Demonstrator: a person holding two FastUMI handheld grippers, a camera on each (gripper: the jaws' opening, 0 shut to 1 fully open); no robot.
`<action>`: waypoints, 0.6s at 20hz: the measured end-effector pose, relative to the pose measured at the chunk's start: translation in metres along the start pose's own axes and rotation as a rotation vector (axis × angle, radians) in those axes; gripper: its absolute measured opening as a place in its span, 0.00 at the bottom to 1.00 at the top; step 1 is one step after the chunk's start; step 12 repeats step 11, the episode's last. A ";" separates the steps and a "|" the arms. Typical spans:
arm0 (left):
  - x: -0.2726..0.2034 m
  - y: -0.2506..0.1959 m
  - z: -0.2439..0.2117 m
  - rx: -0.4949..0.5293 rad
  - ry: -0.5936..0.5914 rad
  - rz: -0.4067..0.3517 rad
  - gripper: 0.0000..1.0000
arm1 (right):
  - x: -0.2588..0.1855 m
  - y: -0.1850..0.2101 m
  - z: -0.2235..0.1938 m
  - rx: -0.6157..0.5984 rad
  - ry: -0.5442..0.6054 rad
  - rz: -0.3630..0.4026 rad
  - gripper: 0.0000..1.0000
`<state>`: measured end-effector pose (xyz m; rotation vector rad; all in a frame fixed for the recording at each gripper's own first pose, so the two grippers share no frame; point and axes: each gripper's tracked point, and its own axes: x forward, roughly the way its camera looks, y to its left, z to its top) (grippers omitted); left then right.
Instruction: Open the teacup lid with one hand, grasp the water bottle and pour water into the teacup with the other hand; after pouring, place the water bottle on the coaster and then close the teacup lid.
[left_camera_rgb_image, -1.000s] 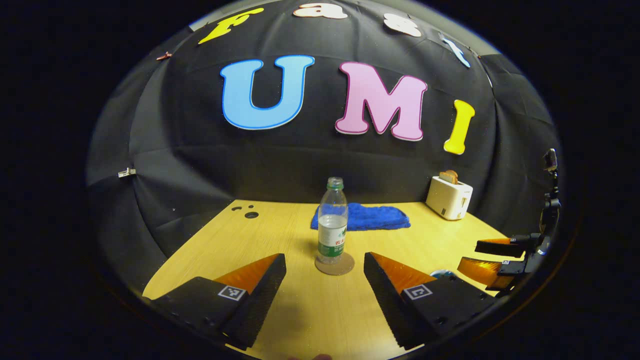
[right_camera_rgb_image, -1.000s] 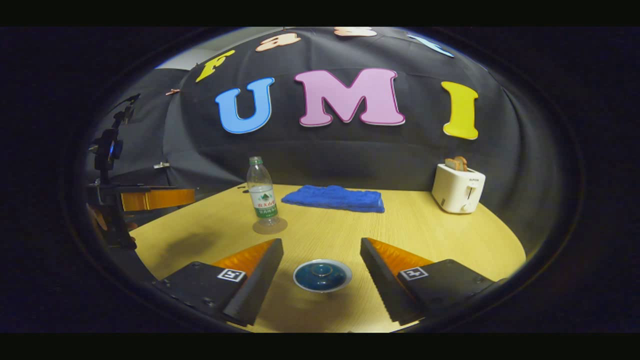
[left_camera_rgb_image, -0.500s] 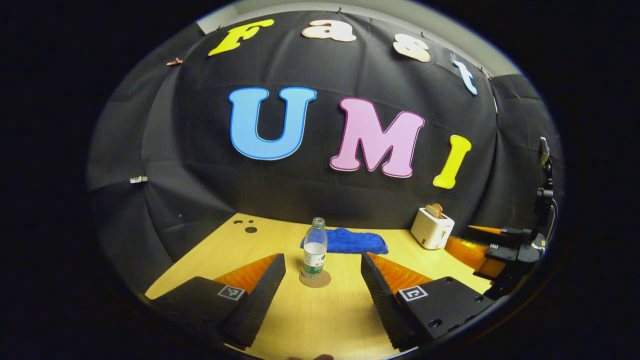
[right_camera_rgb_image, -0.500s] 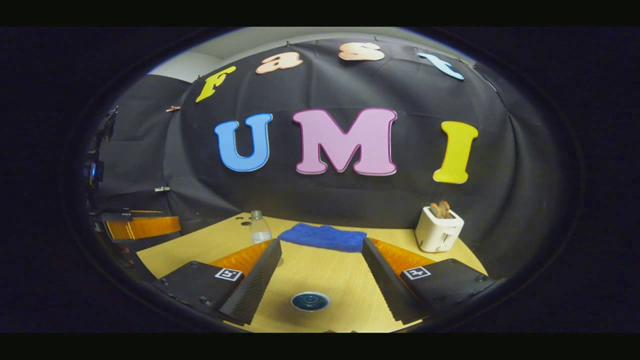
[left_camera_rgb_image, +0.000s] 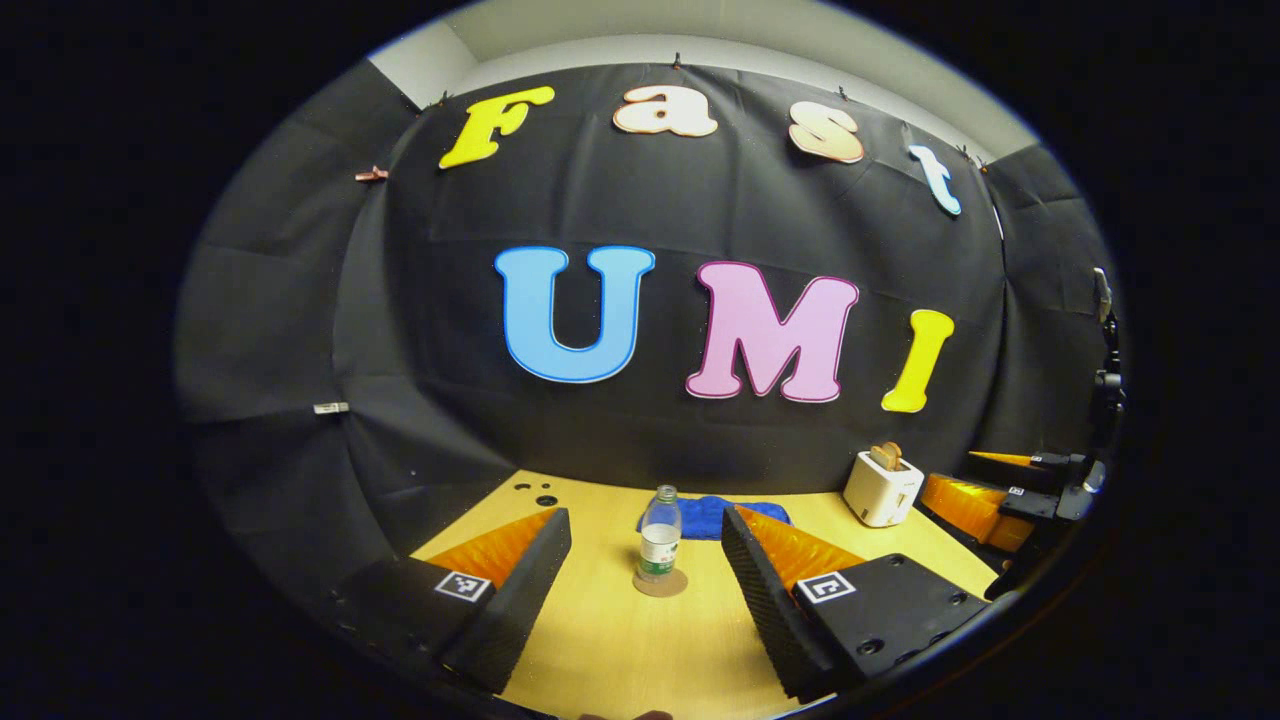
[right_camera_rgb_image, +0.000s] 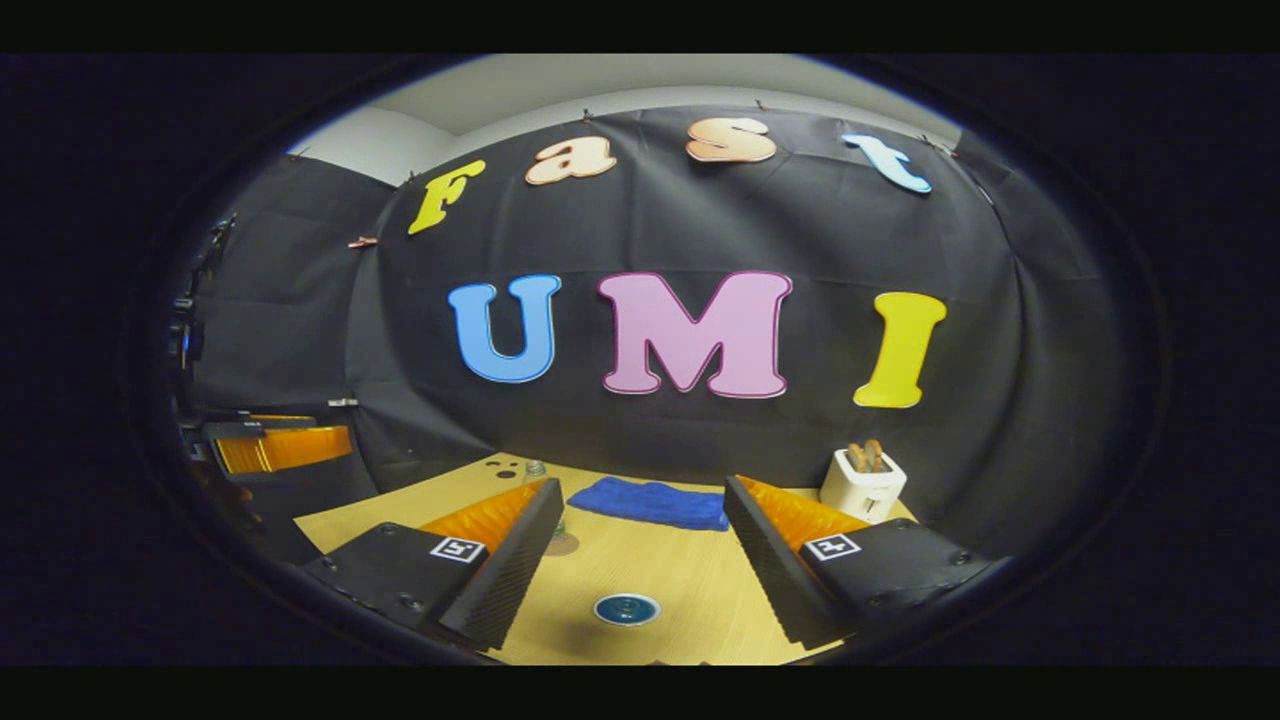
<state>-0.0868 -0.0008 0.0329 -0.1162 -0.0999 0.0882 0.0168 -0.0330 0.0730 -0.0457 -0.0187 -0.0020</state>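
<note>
A clear water bottle (left_camera_rgb_image: 659, 535) with a green label stands upright on a round coaster (left_camera_rgb_image: 660, 583), far ahead of my left gripper (left_camera_rgb_image: 645, 516), which is open and holds nothing. In the right gripper view the blue teacup (right_camera_rgb_image: 627, 609) sits on the table with its lid on, small and low between the fingers of my right gripper (right_camera_rgb_image: 643, 487), which is open and well above it. There the bottle's top (right_camera_rgb_image: 536, 468) peeks over one finger, which hides the rest, with the coaster's edge (right_camera_rgb_image: 564, 544) beside it. Each view shows the other gripper at its side edge: the right gripper (left_camera_rgb_image: 985, 495), the left gripper (right_camera_rgb_image: 280, 447).
A folded blue cloth (right_camera_rgb_image: 650, 502) lies at the back of the wooden table (left_camera_rgb_image: 620, 650). A white toaster (right_camera_rgb_image: 862, 482) with toast in it stands at the back right. Small dark holes (left_camera_rgb_image: 545, 499) mark the table's far left corner.
Both grippers have drawn back and up from the table, so bottle, coaster and teacup look smaller and farther. The bottle stays on the coaster and the lid on the cup.
</note>
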 end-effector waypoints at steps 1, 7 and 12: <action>-0.006 0.000 -0.001 0.001 0.009 -0.003 0.95 | -0.004 0.003 -0.002 0.016 0.010 -0.002 1.00; -0.019 -0.003 -0.003 0.008 0.037 -0.074 0.95 | -0.019 0.021 0.001 0.028 0.034 -0.027 0.99; -0.016 0.000 0.008 0.019 0.005 -0.114 0.95 | -0.034 0.029 0.012 0.001 0.013 -0.060 0.99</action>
